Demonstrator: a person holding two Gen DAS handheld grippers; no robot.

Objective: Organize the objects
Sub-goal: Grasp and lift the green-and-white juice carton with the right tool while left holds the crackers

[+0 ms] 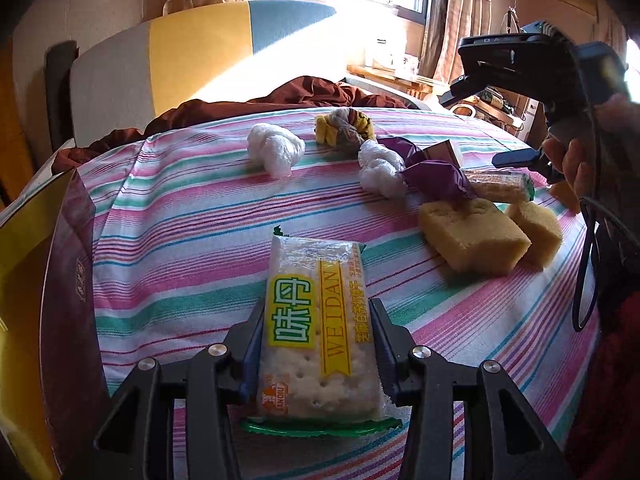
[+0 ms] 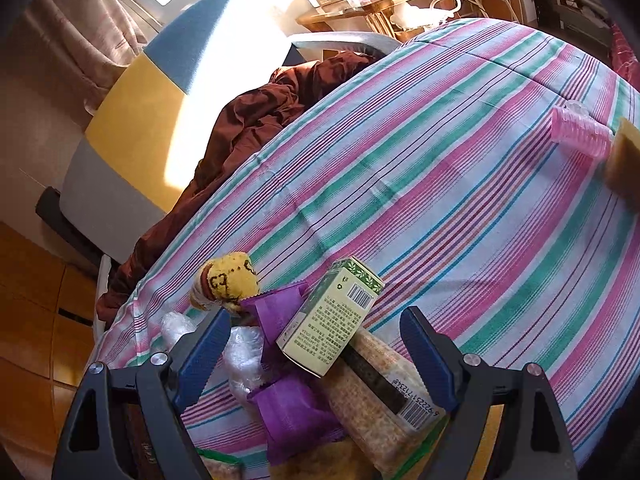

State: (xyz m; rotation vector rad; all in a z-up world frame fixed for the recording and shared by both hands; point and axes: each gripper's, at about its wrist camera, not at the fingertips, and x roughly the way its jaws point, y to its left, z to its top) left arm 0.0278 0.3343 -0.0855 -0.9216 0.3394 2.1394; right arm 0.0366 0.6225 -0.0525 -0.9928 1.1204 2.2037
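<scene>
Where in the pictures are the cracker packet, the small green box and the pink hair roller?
cracker packet (image 1: 316, 320): left wrist view, on its printed front, between the gripper's pads.
small green box (image 2: 332, 320): right wrist view, on its text-covered side.
pink hair roller (image 2: 580, 134): right wrist view, on its ribbed side.

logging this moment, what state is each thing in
cracker packet: sealed, clamped in left gripper fingers
right gripper: open, above the clutter
green box: closed, tilted on snack bar
snack bar: sealed, lying flat
sponges: side by side, touching
</scene>
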